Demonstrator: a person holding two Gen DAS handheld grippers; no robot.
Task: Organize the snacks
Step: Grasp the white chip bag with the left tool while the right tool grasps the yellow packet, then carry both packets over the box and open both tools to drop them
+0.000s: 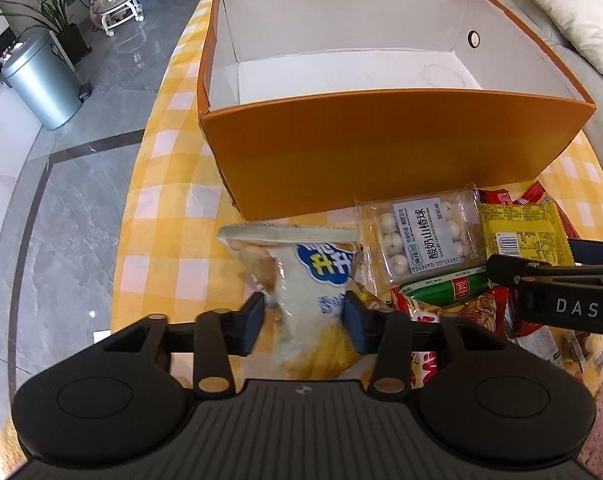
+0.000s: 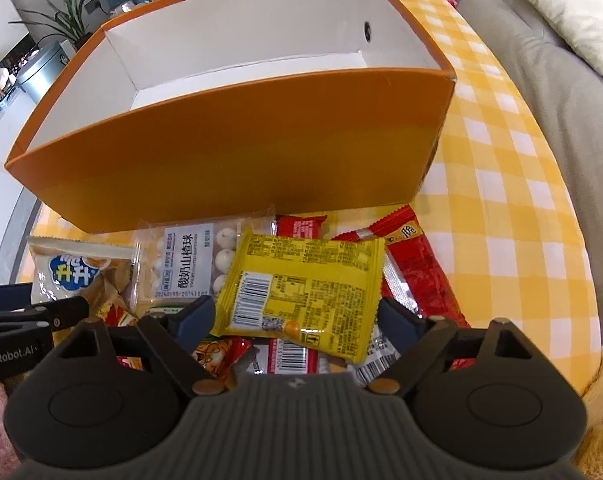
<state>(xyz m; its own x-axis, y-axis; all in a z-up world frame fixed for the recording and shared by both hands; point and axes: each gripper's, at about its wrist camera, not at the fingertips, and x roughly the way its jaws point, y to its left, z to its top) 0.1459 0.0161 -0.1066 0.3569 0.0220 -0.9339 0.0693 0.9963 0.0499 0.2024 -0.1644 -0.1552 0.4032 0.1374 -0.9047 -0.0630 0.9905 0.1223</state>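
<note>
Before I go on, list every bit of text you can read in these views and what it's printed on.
"酸奶山楂球", "YOGURT COATED HAWTHORN": clear hawthorn-ball pack.
"DAS": right hand-held gripper, seen in the left view.
"enRobot.AI", start cut off: left hand-held gripper, seen in the right view.
"脆": red wrapper.
"升升", partly covered: white chip bag.
Yellow packet: barcode and fine print too small to read.

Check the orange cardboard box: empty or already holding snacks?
Empty: the orange cardboard box shows only bare white floor in both views; snack packets lie outside it.
</note>
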